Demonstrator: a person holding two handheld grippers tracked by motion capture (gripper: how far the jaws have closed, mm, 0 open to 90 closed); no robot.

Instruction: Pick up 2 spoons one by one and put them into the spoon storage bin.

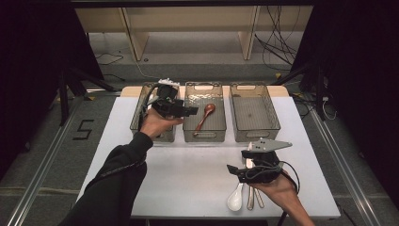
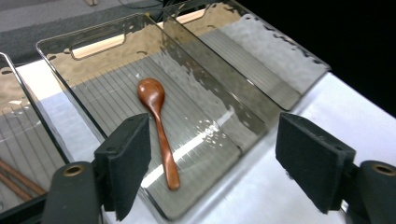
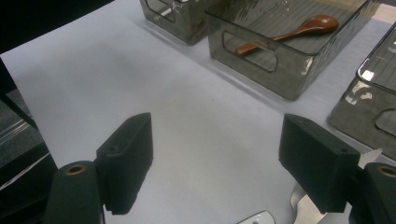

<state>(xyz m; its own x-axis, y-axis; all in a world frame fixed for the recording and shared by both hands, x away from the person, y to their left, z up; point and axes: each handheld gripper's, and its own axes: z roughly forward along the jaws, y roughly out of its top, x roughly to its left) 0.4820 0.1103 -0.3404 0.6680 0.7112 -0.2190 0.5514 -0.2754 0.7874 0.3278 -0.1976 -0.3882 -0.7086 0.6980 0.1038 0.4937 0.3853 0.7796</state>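
Here the left gripper [image 1: 190,111], jaws wide apart and empty, hovers just left of the brown wooden spoon [image 1: 205,116] lying in the middle smoked plastic bin [image 1: 203,134]. Right of that bin and nearer the person, the right gripper [image 1: 234,171] gapes empty over the white ceramic spoon [image 1: 235,198].

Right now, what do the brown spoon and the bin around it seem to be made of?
The brown spoon looks like wood with a smooth lacquered finish: warm red-brown colour and a soft shine on the bowl. The middle bin looks like smoky clear plastic: you see the table through its rippled walls, and its floor is ribbed.
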